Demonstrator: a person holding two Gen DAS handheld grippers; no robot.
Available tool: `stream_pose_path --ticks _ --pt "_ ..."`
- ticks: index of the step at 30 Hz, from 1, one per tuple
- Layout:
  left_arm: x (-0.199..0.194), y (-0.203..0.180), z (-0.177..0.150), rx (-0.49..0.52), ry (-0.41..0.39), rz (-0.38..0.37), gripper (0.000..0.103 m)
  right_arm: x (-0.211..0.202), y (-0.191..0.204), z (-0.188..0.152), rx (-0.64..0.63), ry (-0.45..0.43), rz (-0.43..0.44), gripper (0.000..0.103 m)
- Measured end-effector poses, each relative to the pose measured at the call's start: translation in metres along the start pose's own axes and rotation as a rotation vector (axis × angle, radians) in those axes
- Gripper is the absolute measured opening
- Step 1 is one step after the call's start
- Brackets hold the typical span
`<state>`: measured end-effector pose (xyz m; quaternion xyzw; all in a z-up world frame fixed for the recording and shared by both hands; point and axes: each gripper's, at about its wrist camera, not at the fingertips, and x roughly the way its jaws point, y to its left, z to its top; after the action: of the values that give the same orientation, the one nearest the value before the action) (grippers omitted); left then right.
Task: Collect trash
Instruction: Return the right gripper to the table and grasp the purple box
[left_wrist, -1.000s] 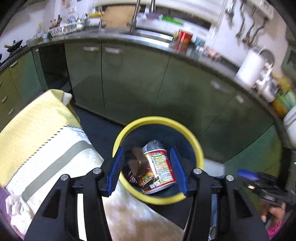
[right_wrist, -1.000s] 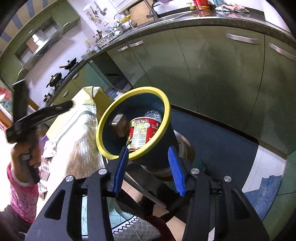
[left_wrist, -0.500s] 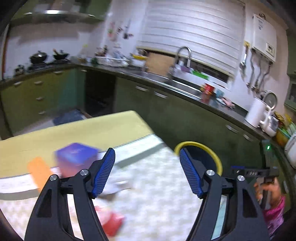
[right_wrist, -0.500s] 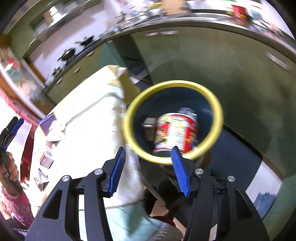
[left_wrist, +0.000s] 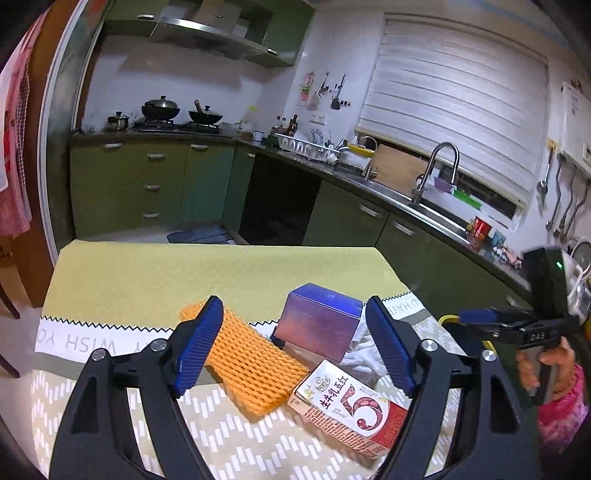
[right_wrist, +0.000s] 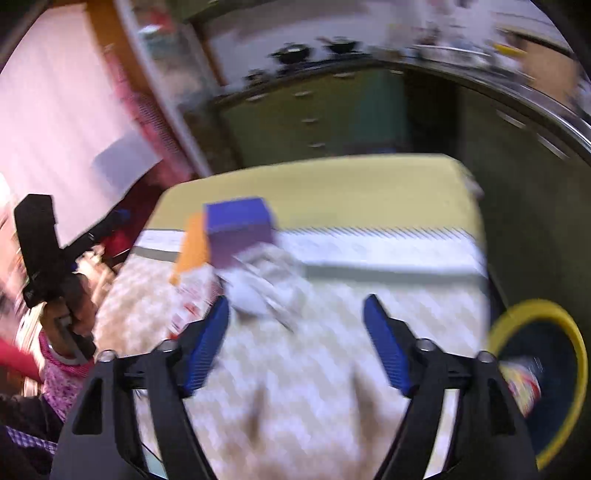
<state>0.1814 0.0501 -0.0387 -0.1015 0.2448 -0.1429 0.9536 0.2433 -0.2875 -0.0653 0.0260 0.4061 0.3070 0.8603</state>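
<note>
Our left hand-held gripper (left_wrist: 295, 345) hangs wide and empty over the bench (left_wrist: 147, 273); between its fingers lie the orange foam net (left_wrist: 245, 363), purple box (left_wrist: 319, 325) and milk carton (left_wrist: 347, 406). Our right hand-held gripper (right_wrist: 297, 341), also wide (this view is blurred), faces crumpled tissue (right_wrist: 266, 284). The yellow-rimmed bin (right_wrist: 569, 328) sits off the bench's right edge, green kitchen cabinets (left_wrist: 147, 184) behind.

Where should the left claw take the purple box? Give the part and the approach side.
Grip the purple box across its two upright side faces, coming from the near side, slightly above. It stands upright and squarish between the open left claw pads; the orange net flanks its left, tissue its right, so avoid pinching those.
</note>
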Motion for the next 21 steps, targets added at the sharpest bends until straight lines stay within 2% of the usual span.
stream_pose_path --ticks 4,7,11,19,21 --pt "0.0 -0.001 -0.001 0.004 -0.003 0.002 0.077 0.046 0.028 0.034 -0.118 0.003 0.069 0.092" --pt "0.002 0.0 -0.002 -0.014 0.005 -0.018 0.078 0.082 0.036 0.05 -0.194 0.008 0.068 0.092" --pt "0.004 0.002 -0.002 -0.03 0.016 -0.035 0.078 0.124 0.037 0.058 -0.208 0.054 0.097 0.092" --pt "0.006 -0.004 -0.005 -0.011 0.028 -0.046 0.079 0.16 0.044 0.061 -0.215 0.092 0.138 0.092" --pt "0.007 -0.005 -0.005 -0.009 0.027 -0.05 0.079 0.163 0.047 0.06 -0.216 0.096 0.136 0.088"
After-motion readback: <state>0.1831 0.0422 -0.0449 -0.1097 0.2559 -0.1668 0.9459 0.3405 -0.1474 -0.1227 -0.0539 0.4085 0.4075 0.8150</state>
